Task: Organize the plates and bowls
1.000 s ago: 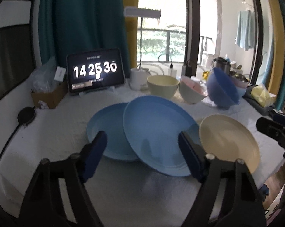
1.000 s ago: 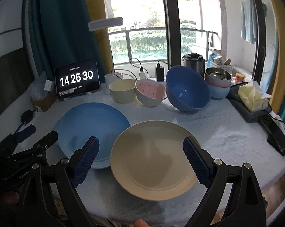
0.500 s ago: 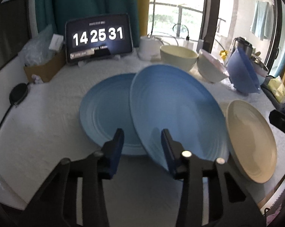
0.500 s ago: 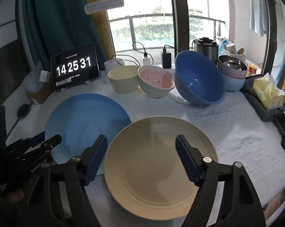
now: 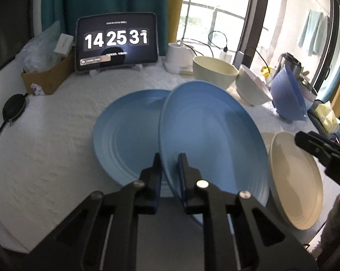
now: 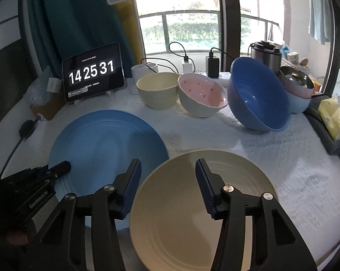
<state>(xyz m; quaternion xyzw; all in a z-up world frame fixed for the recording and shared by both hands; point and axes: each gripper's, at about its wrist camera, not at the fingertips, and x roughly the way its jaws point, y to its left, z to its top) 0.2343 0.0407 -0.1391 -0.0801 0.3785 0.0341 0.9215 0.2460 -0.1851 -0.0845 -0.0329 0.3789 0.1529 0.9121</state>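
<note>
Both plates under grip
My left gripper [image 5: 168, 164] has clamped the blue plate [image 5: 211, 135]; right gripper [image 6: 167, 174], beside it, is closing on the cream plate [image 6: 201, 212] (not yet pinched).

Left tongs [image 5: 169, 169] clamped on blue plate [image 5: 210, 135] rim

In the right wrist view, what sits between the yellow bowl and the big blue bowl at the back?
The pink-lined bowl, tilted, stands between the yellow bowl and the big blue bowl; the right wrist view shows it.
</note>
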